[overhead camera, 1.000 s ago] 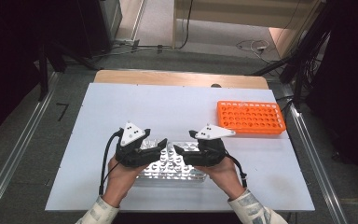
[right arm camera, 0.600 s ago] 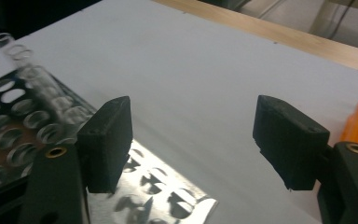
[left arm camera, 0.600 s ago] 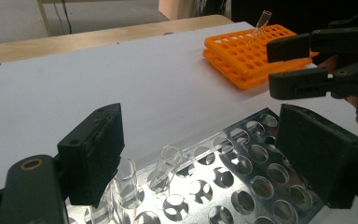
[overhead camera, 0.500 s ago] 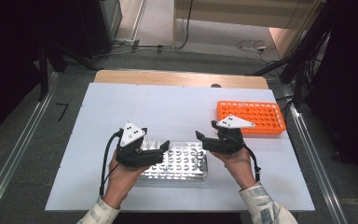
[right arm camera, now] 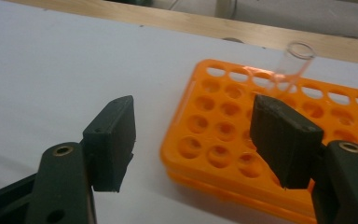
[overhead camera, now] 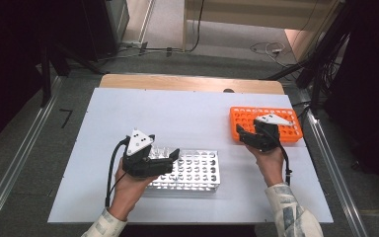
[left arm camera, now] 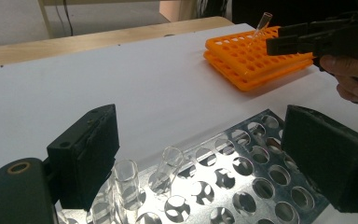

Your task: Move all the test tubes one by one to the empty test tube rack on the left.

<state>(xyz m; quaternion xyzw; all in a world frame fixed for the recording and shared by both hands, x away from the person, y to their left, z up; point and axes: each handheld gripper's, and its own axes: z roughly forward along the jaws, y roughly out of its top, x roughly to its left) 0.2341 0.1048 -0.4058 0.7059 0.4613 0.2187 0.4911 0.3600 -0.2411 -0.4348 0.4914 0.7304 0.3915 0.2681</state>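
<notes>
A silver metal tube rack [overhead camera: 197, 170] lies at the front middle of the white table. My left gripper [overhead camera: 171, 159] hovers over its left end with its jaws open [left arm camera: 205, 156]. Below them a few clear glass tubes [left arm camera: 127, 183] stand in the rack's holes [left arm camera: 242, 186]. An orange plastic rack [overhead camera: 244, 118] sits at the right. My right gripper [overhead camera: 240, 136] is open at that rack's near left corner, with nothing between its jaws [right arm camera: 198, 135]. One clear tube [right arm camera: 292, 63] leans in a hole of the orange rack [right arm camera: 223, 135], beyond the right jaw.
The white table top [overhead camera: 177, 118] is bare between the two racks and behind them. A wooden strip [overhead camera: 187, 82] runs along its far edge. The right gripper [left arm camera: 279, 43] and the leaning tube [left arm camera: 260, 25] show over the orange rack [left arm camera: 242, 65] in the left gripper view.
My right gripper has left the metal rack and moved right and away to the orange rack. The left gripper has stayed over the metal rack's left end.
</notes>
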